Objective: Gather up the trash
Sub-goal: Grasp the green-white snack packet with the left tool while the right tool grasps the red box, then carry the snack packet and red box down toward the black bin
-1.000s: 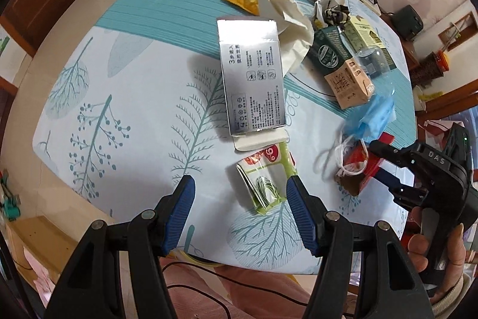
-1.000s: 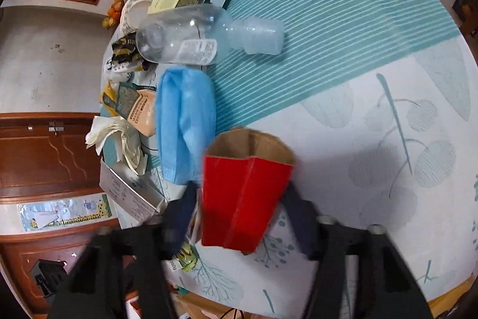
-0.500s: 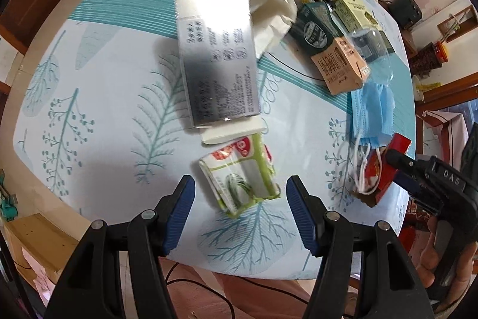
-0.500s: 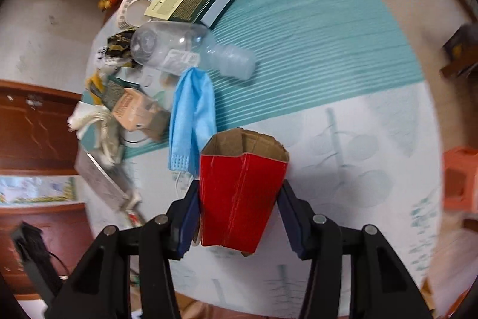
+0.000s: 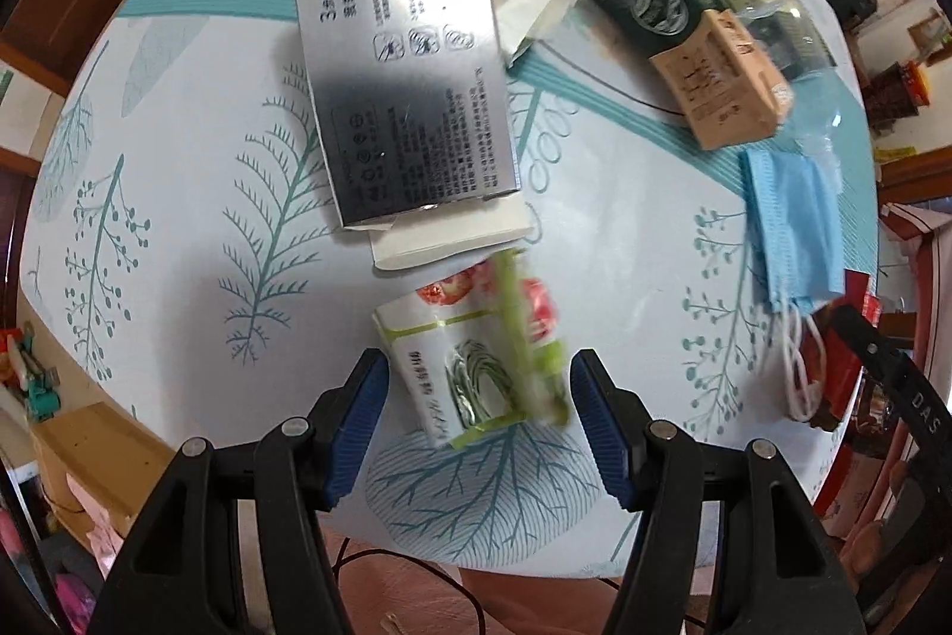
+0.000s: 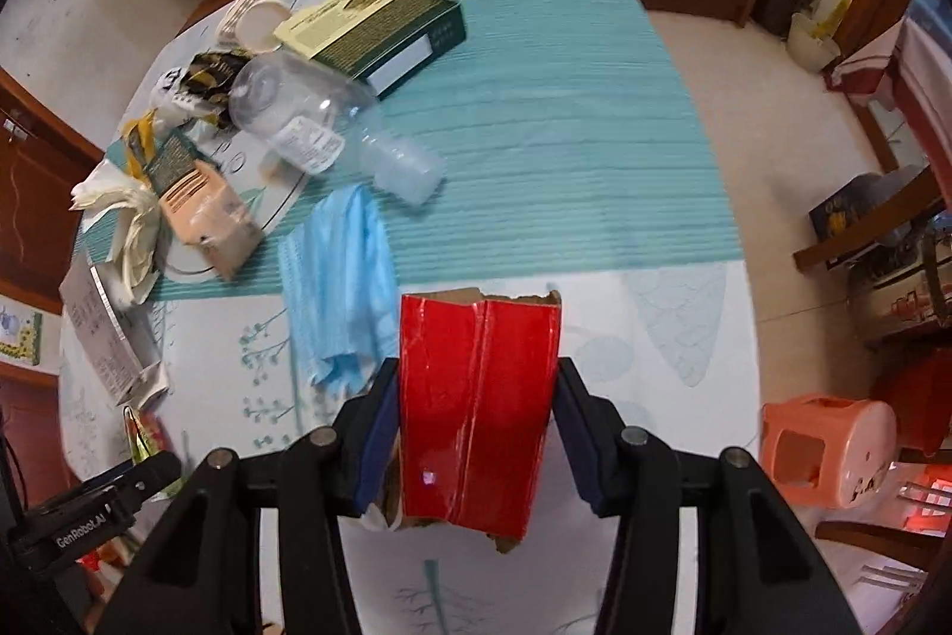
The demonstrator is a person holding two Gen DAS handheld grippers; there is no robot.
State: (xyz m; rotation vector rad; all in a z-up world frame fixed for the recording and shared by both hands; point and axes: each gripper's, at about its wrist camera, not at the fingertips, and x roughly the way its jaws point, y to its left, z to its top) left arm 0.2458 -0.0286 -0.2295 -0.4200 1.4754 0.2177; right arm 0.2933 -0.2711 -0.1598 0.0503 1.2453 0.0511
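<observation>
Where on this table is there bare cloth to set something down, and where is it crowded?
Bare: the teal striped band right of the clear bottle, and the leaf-print cloth left of the silver box. Crowded: the far side around the green box, brown carton and blue mask.

Far-left table (image 6: 196, 194) area is crowded with boxes, bottle (image 6: 297, 111) and mask (image 6: 339, 290); right side (image 6: 595, 147) lies open.

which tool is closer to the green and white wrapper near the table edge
Left. The left tool straddles the green and white wrapper; the right tool, off to one side, grips a red carton.
</observation>
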